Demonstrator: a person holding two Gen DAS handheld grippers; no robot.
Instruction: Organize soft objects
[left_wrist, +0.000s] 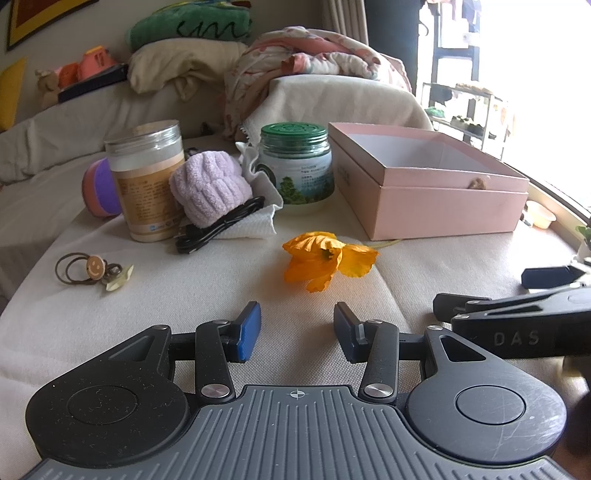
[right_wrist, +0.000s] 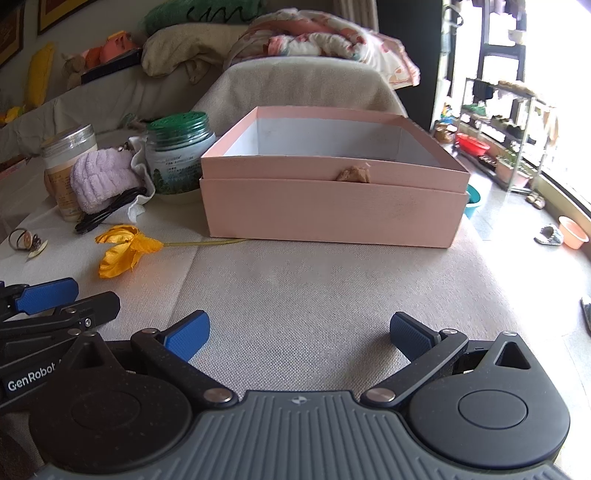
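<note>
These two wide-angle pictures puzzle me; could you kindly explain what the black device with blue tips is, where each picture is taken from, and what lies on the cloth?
No robot arm is here: a person holds a two-finger gripper in each hand, and each carries a fisheye camera looking forward along its fingers. One picture looks over the left gripper, the other over the right gripper. The blue tips are their finger pads. Both grippers stand open and hold nothing.

On the cloth-covered table lie an orange flower, a lilac knitted hat with a black cable beside it, two jars, some hair ties and an open pink box, whose visible inside looks empty.
</note>
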